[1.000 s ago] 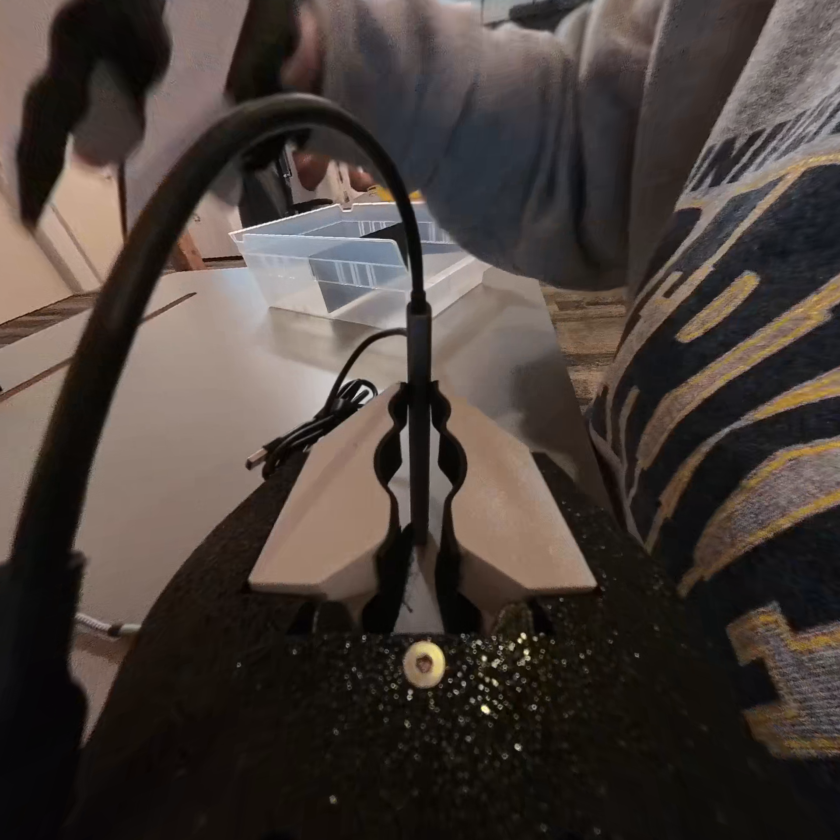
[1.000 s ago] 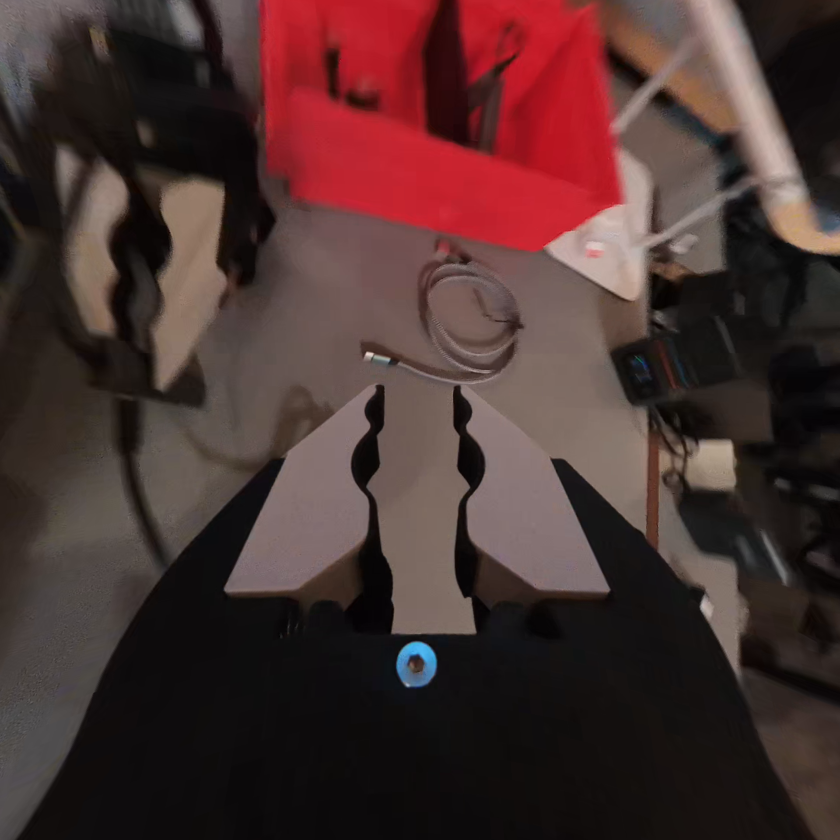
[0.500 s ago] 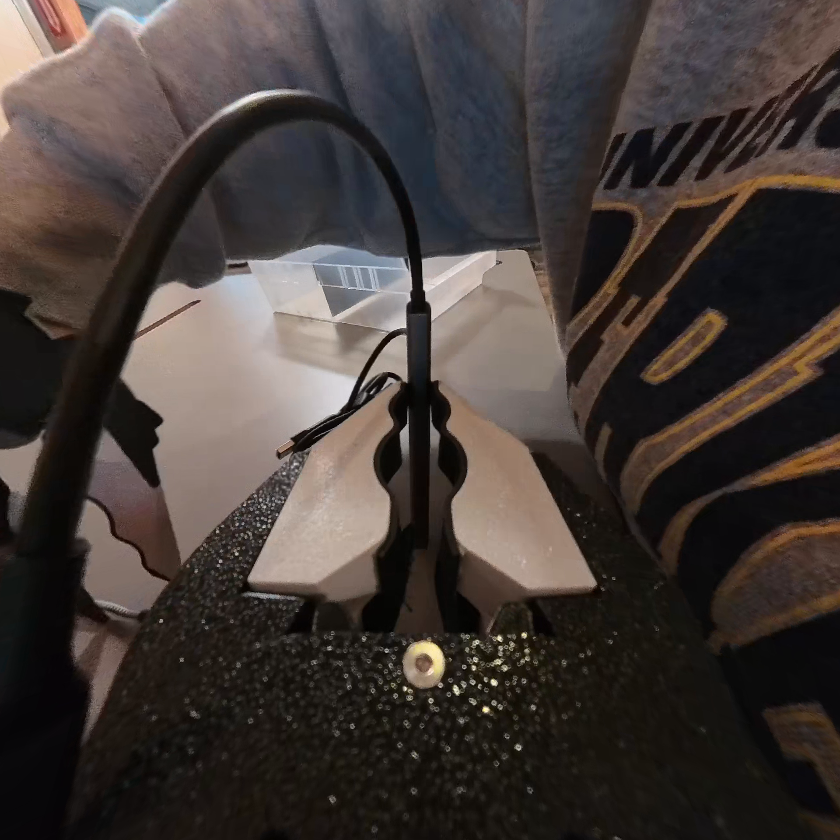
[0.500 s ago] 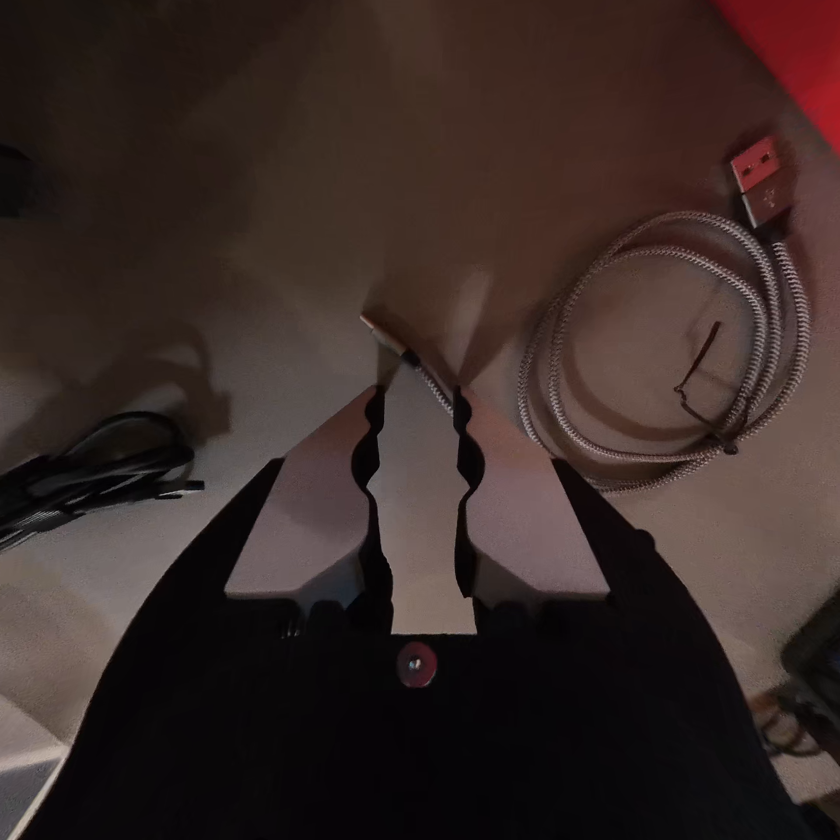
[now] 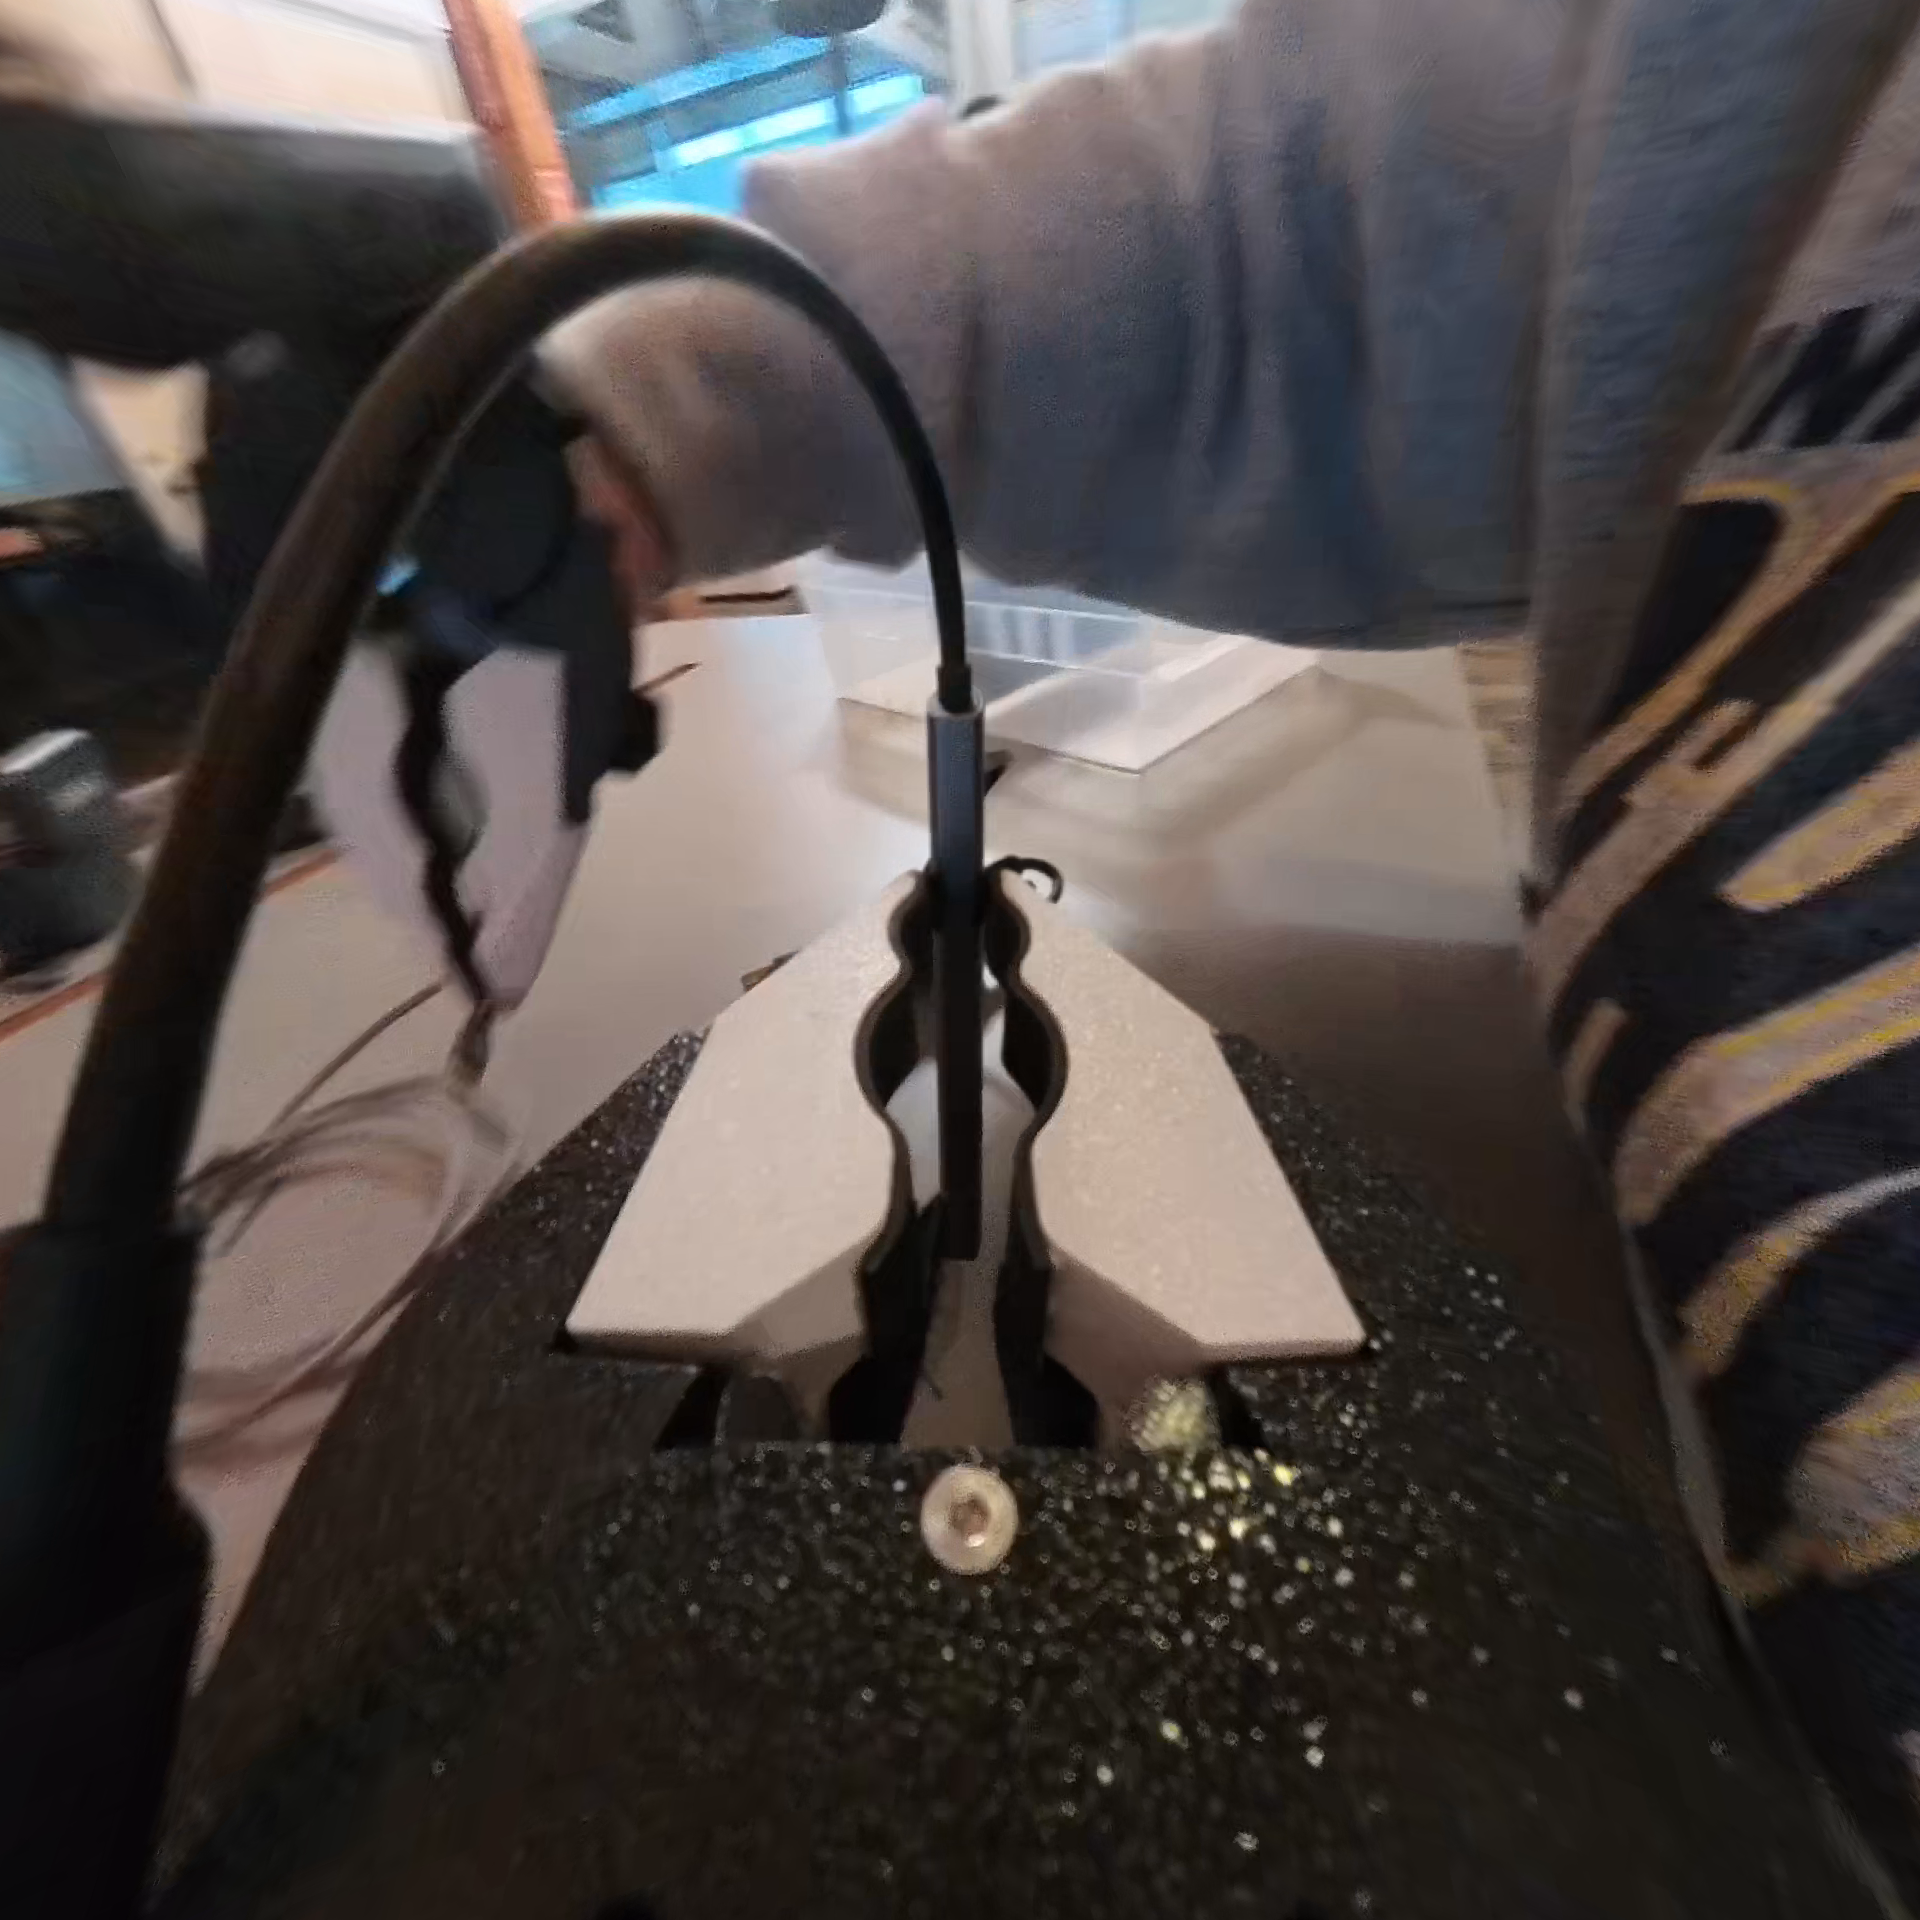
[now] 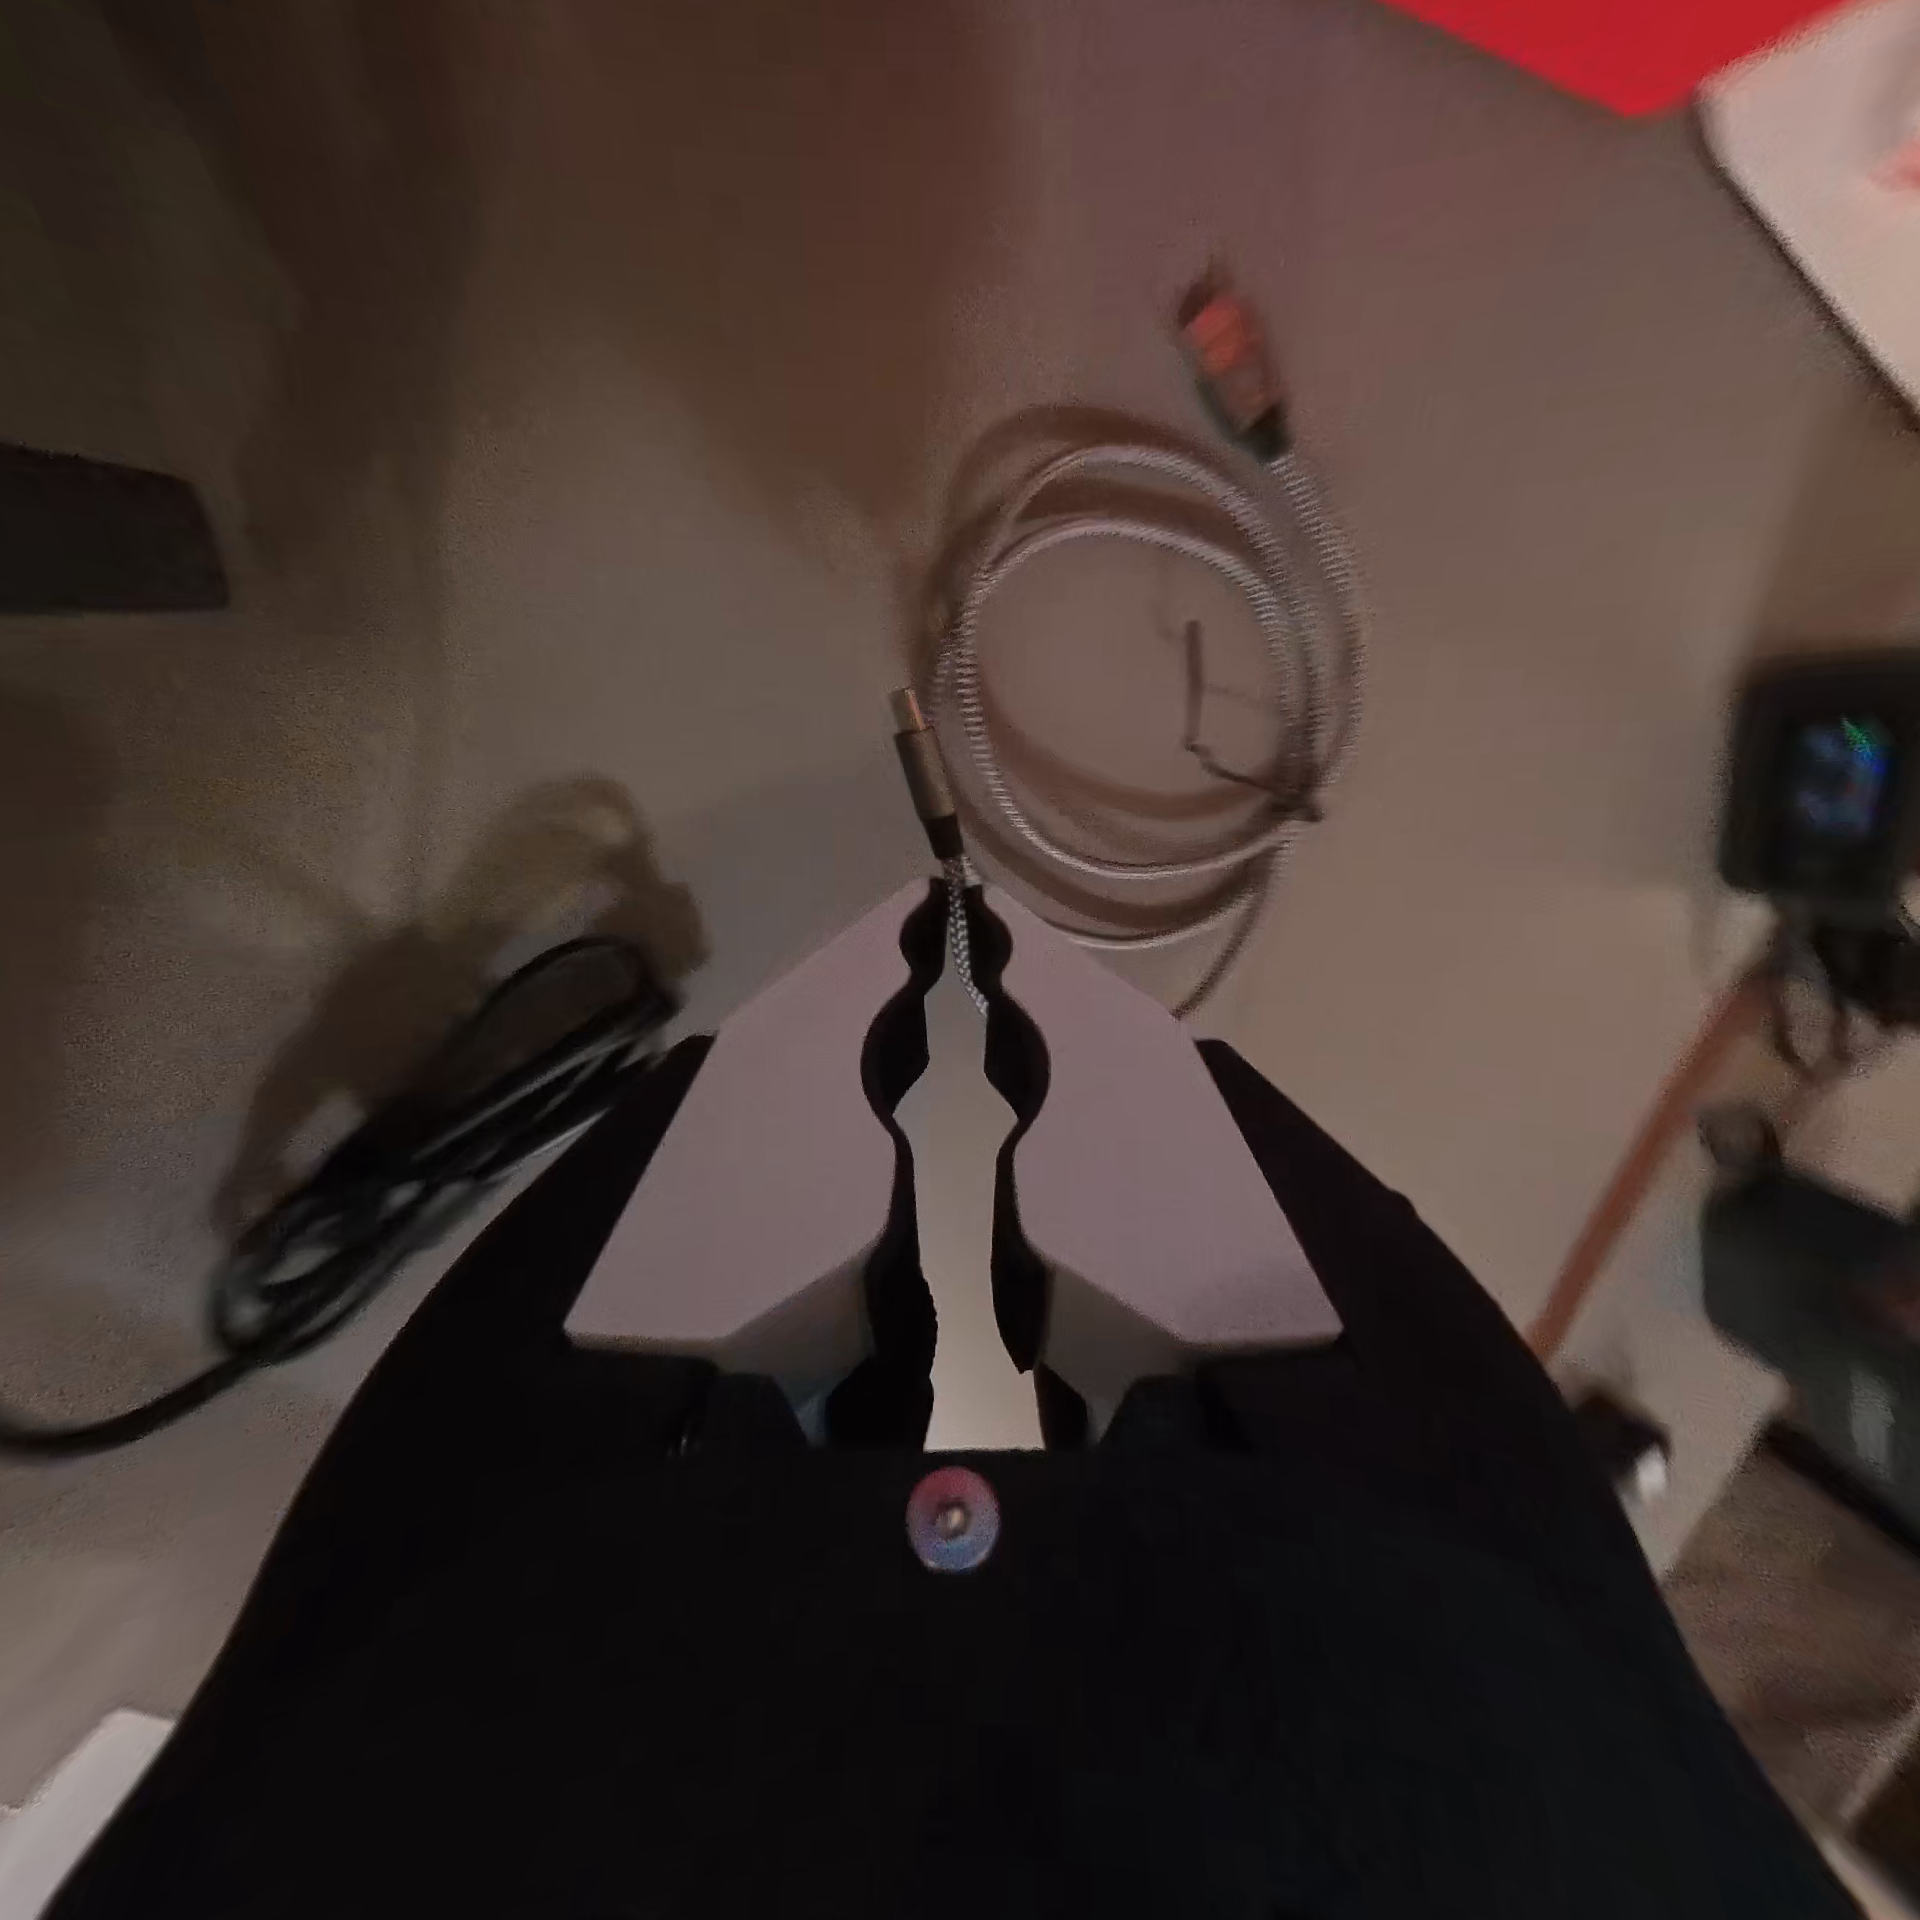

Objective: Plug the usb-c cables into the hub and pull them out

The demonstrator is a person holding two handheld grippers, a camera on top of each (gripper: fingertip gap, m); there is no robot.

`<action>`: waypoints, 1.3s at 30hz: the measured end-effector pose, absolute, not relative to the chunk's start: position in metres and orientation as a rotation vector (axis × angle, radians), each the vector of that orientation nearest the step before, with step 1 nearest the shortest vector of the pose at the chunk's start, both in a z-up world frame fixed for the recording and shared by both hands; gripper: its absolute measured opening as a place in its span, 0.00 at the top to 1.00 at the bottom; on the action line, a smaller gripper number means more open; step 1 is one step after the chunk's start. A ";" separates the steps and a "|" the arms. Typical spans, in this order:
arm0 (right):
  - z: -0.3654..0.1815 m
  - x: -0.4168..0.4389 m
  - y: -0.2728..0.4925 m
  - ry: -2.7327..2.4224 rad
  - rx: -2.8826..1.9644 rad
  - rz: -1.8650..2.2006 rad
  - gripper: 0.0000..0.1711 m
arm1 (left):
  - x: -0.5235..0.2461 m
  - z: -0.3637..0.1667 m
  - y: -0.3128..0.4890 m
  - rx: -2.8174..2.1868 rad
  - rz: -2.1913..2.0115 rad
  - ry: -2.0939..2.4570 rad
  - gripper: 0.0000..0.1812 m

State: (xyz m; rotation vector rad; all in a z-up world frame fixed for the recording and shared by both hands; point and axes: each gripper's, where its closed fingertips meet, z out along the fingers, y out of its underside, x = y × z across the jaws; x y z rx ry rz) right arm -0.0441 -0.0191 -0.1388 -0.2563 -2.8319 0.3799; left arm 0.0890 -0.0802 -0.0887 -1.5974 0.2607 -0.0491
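The left tongs [image 5: 961,904] are clamped on the slim dark hub [image 5: 956,935], holding it edge-on and upright between the pale fingers, its own black lead [image 5: 623,260] arching up and over to the left. Over in the right wrist view, the right tongs [image 6: 961,904] are down at the silver braided usb-c cable [image 6: 1143,675], the jaws narrowed around the braid just behind the metal plug [image 6: 920,758]. The picture is smeared, so whether they actually pinch it I cannot tell, but it looks like a grip is being taken. The rest of that cable lies coiled on the surface [image 6: 623,416], its red-tipped far end [image 6: 1231,353] beyond the loop. A bundled black cable [image 6: 436,1122] lies off to the left, untouched.

From the left wrist view, the right tongs [image 5: 488,831] show blurred, tips low by the coil, with a grey sleeve [image 5: 1143,364] reaching across and a clear plastic organiser box [image 5: 1091,665] behind.

Progress, as I judge it: early going. Nothing is plugged into the hub yet; every insertion and pull-out is still to come.
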 end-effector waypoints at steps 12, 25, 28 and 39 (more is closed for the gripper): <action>-0.057 0.047 0.028 -2.157 -0.579 0.231 0.99 | 0.046 -0.102 -0.072 -1.746 0.646 0.296 0.96; -0.094 0.078 0.012 -1.843 -0.542 0.346 0.99 | 0.054 -0.144 -0.068 -1.840 0.934 0.707 0.96; -0.110 0.082 0.015 -1.858 -0.558 0.355 0.99 | 0.054 -0.148 -0.068 -1.855 0.953 0.735 0.96; -0.124 0.085 0.011 -1.866 -0.559 0.417 0.99 | 0.008 -0.175 -0.072 -2.080 1.325 0.807 0.95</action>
